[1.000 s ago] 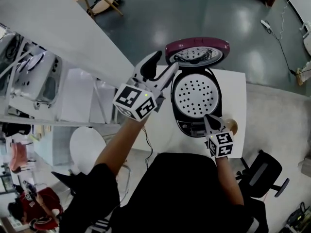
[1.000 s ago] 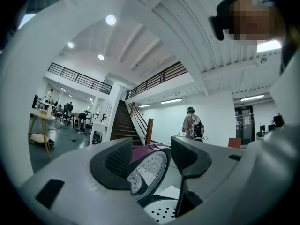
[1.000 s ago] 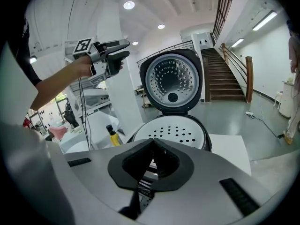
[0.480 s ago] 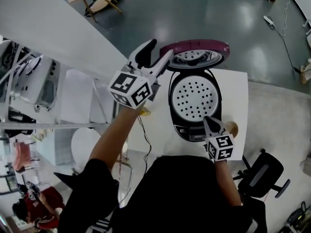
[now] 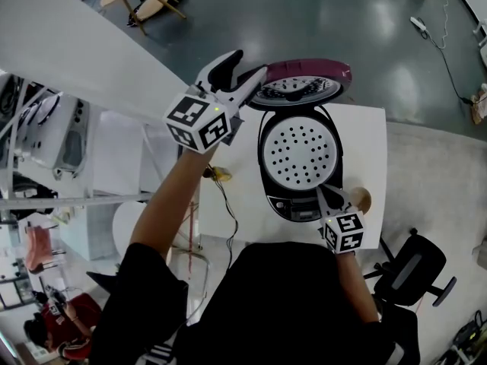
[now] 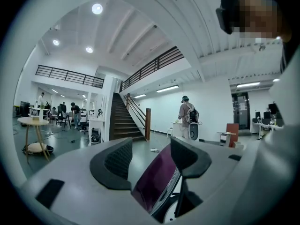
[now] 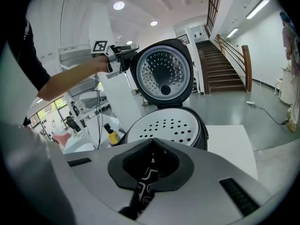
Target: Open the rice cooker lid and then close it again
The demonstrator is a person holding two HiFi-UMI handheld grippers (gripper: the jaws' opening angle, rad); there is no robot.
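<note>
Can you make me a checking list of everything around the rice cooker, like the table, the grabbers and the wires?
Surface: white table.
Job's things: rice cooker, its lid standing open; holed white tray inside.
Clutter: yellow bottle by the table's left edge; tan round thing right of the cooker.
Grippers: left gripper open, lid's edge between its jaws; right gripper shut, empty, at the cooker's front.
Cables: dark cord hanging left of the table.
Surroundings: shelves, office chair, staircase, people far off.
</note>
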